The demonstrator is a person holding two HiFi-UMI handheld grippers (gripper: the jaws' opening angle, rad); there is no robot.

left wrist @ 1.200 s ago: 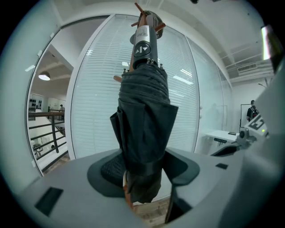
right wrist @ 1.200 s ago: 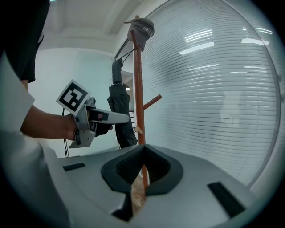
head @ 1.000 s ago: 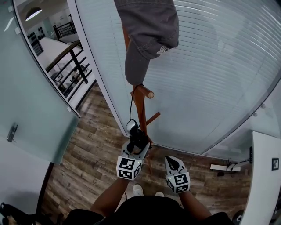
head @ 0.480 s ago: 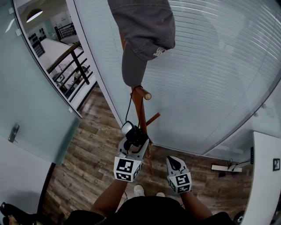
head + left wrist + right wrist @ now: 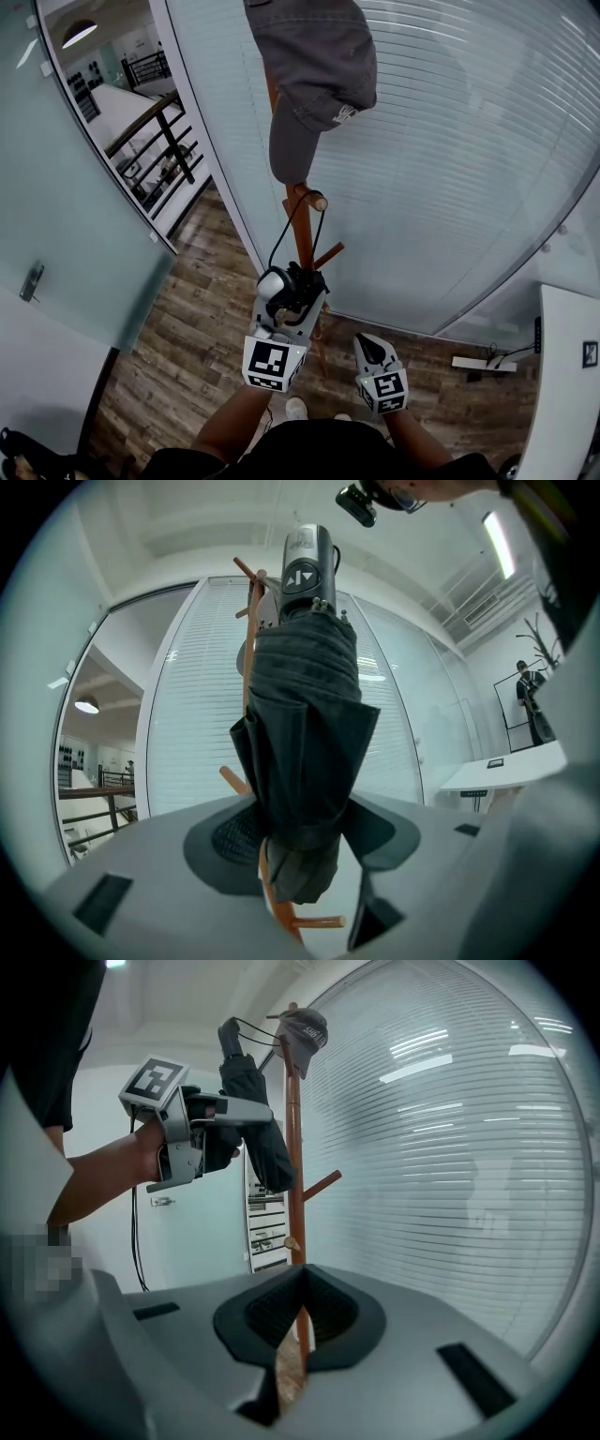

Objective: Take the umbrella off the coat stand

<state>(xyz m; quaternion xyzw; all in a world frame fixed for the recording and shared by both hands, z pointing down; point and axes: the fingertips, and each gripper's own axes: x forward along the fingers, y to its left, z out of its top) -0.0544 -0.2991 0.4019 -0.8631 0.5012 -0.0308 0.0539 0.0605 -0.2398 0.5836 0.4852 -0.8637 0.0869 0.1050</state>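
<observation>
A folded dark umbrella (image 5: 305, 752) stands upright between the jaws of my left gripper (image 5: 300, 855), which is shut on its canopy, with the handle (image 5: 307, 562) at the top. In the head view the left gripper (image 5: 298, 283) holds the umbrella (image 5: 292, 286) right against the wooden coat stand (image 5: 301, 234). A thin black strap (image 5: 281, 225) loops up to a peg (image 5: 315, 200). My right gripper (image 5: 368, 343) hangs lower right of the stand, shut and empty. From the right gripper view the umbrella (image 5: 255, 1110) is seen beside the pole (image 5: 295, 1194).
A grey cap (image 5: 317, 70) hangs at the top of the stand. Frosted glass with blinds (image 5: 450, 169) stands directly behind it, and a glass door (image 5: 75, 234) is at the left. A lower peg (image 5: 328, 253) juts out to the right. A white desk (image 5: 567, 375) sits far right.
My left gripper has risen along the stand with the umbrella in it, and the strap now bows up as a loop by the peg. The right gripper has stayed put.
</observation>
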